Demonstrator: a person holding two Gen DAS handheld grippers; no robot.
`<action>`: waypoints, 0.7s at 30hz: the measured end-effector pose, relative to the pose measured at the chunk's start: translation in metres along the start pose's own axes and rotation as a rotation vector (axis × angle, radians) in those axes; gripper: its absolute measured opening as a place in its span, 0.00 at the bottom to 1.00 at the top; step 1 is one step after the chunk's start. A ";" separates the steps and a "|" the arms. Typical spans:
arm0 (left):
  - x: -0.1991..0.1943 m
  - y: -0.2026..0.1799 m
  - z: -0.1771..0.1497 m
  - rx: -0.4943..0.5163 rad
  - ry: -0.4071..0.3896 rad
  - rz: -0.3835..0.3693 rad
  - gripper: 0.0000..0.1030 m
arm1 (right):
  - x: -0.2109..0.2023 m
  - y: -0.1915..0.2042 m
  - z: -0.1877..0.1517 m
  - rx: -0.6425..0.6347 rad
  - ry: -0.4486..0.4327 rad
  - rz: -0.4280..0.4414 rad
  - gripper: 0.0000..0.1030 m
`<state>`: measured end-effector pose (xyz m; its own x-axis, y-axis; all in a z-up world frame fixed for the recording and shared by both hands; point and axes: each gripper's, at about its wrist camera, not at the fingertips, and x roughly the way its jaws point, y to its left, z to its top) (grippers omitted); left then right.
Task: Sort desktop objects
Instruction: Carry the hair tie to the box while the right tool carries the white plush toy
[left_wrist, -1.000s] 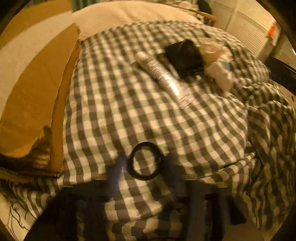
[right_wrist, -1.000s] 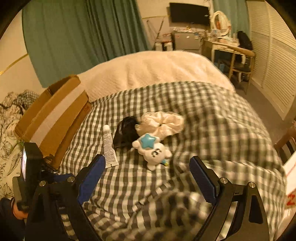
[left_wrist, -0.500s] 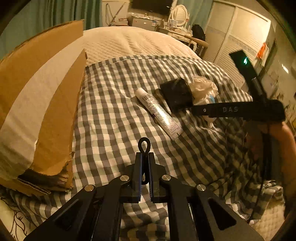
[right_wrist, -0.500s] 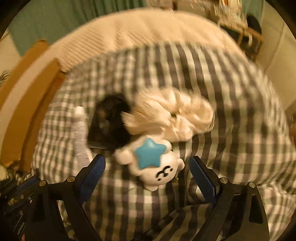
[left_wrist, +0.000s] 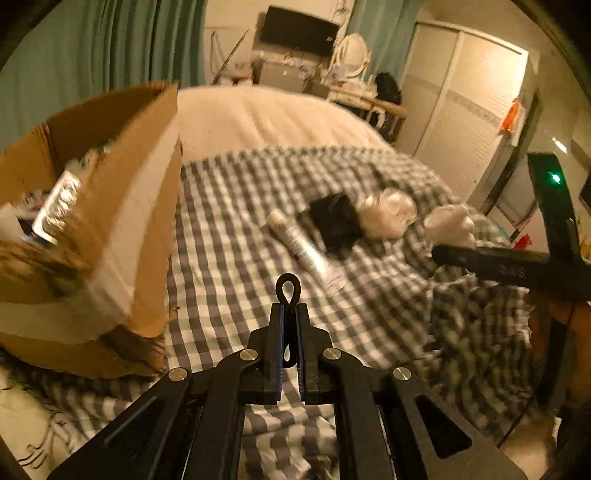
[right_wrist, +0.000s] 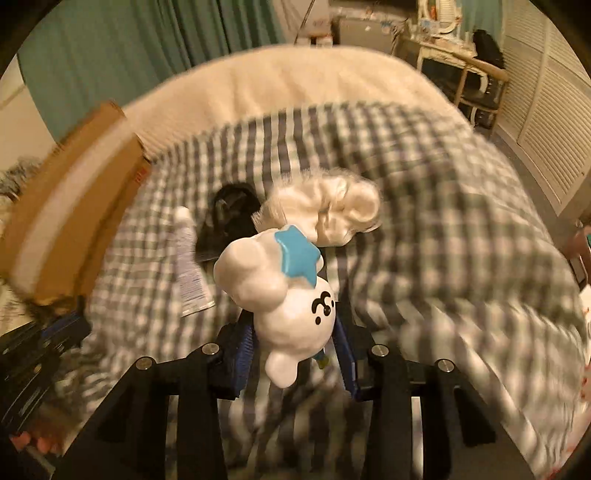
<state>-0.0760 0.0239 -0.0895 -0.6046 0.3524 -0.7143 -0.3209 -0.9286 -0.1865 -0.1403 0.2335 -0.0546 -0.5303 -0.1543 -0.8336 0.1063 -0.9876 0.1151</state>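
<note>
My left gripper (left_wrist: 290, 308) is shut on a black hair tie (left_wrist: 289, 290), whose loop sticks out above the pads, held over the checked cloth. My right gripper (right_wrist: 295, 349) has its jaws closing on a white toy with a blue star (right_wrist: 291, 295); both blue pads touch its body. The left wrist view shows the same toy (left_wrist: 448, 221) above the right gripper's black finger. On the cloth lie a white tube (left_wrist: 306, 251), a black soft item (left_wrist: 336, 221) and a white scrunchie (left_wrist: 388, 214).
An open cardboard box (left_wrist: 122, 206) with several items inside stands at the left edge of the checked cloth (left_wrist: 229, 258). A cream blanket covers the bed beyond. A dresser, a chair and white wardrobe doors (left_wrist: 472, 110) are at the back right.
The hair tie lay as a ring on the cloth; now my left gripper pinches it and has risen, showing the box's inside. My right gripper dropped over the toy and narrowed around it.
</note>
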 end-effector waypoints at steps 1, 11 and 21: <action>-0.007 -0.001 0.002 -0.005 -0.016 -0.005 0.06 | -0.010 -0.002 -0.002 -0.001 -0.006 -0.001 0.37; -0.122 0.029 0.076 -0.070 -0.294 -0.017 0.06 | -0.144 0.062 0.020 -0.115 -0.169 0.078 0.37; -0.108 0.135 0.101 -0.159 -0.374 0.175 0.06 | -0.125 0.216 0.091 -0.289 -0.267 0.335 0.37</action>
<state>-0.1278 -0.1277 0.0302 -0.8717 0.1789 -0.4563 -0.0916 -0.9741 -0.2070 -0.1277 0.0367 0.1237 -0.6198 -0.4998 -0.6051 0.5152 -0.8407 0.1666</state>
